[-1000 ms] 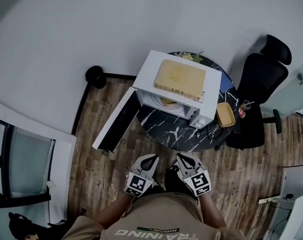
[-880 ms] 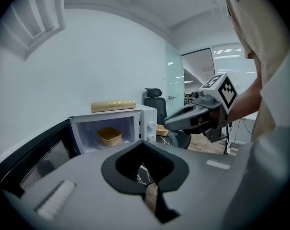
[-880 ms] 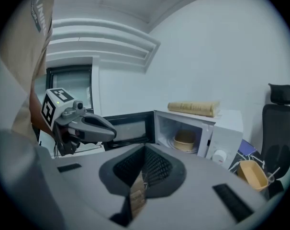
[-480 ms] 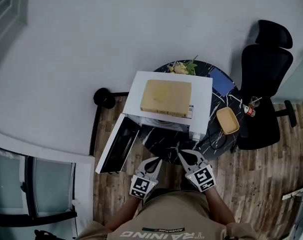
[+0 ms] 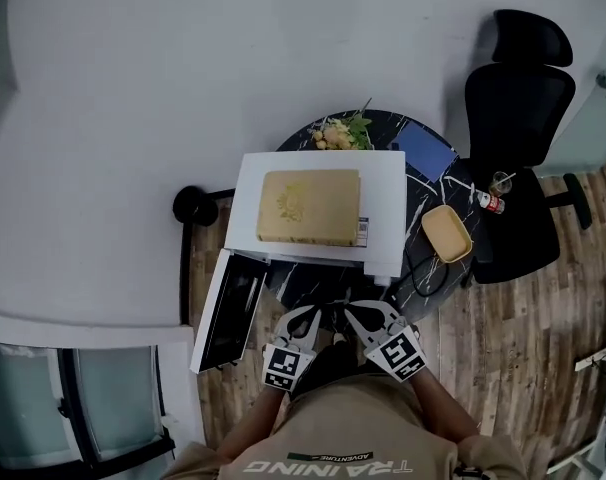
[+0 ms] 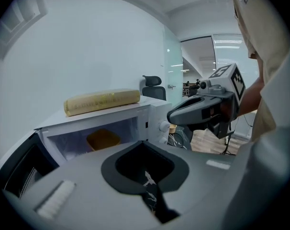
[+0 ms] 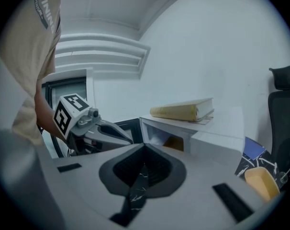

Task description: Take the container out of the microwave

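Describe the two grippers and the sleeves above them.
The left gripper and right gripper match: smooth, light-grey, tapering shells, jaws lined with black pads, and a white cube with black square markers on each. The person wears a tan short-sleeved shirt; the forearms are uncovered.

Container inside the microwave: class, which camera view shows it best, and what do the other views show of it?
The left gripper view: the container sits plainly in the open microwave cavity. The right gripper view shows only a sliver of it; the head view hides it under the microwave's top.
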A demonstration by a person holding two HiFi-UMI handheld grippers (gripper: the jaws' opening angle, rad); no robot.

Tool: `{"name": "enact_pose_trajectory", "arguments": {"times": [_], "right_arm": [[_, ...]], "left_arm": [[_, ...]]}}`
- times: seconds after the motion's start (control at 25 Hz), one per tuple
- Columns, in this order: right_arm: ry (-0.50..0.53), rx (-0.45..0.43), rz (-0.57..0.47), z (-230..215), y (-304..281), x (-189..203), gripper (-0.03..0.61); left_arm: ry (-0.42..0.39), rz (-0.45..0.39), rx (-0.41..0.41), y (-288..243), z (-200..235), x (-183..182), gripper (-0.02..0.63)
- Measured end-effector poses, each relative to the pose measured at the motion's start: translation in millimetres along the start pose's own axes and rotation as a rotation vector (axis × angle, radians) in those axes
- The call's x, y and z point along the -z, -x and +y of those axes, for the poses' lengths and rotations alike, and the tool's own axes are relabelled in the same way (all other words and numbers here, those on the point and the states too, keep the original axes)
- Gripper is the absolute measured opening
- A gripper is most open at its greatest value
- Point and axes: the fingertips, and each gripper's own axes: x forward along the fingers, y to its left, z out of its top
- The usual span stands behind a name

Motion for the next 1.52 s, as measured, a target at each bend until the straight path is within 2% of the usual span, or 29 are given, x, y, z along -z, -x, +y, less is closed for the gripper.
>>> {"name": "enact_pose_trajectory", "arguments": {"times": [0.16, 0.28, 0.56, 0.76, 1.0, 1.16, 1.32, 1.52], "right_arm": [[0.008, 0.057, 0.010, -6.7, -12.7, -4.5, 0.008], [0.007, 0.111, 0.032, -5.4, -21.4, -3.7, 0.007], [-0.002, 0.255, 0.082, -14.0, -27.8, -7.7, 0.007], [-0.045, 0.332, 0.126, -15.8, -20.2, 8.3, 0.007], [-0.089, 0.363, 0.165, -14.4, -20.5, 30.3, 0.006], [-0.098, 0.360, 0.187, -14.4, -21.3, 41.3, 0.006], [-0.105, 0.341, 0.201, -12.5, -25.4, 48.5, 0.008], [-0.116, 0.328, 0.213, -11.3, -24.3, 56.3, 0.008]], "left_arm": [[-0.028, -0.019, 0.060, -14.2, 19.0, 1.2, -0.003], [-0.103, -0.024, 0.118, -18.7, 25.7, 6.0, -0.003], [-0.252, -0.034, 0.170, -43.2, 44.4, 4.7, -0.003], [-0.301, -0.020, 0.205, -70.7, 51.3, 10.7, -0.003], [-0.382, 0.024, 0.187, -109.4, 73.0, 23.6, -0.003], [-0.389, 0.060, 0.181, -127.2, 82.8, 31.6, 0.000], [-0.396, 0.103, 0.183, -144.8, 90.1, 42.8, 0.061], [-0.412, 0.124, 0.187, -158.2, 91.9, 48.1, 0.064]]}}
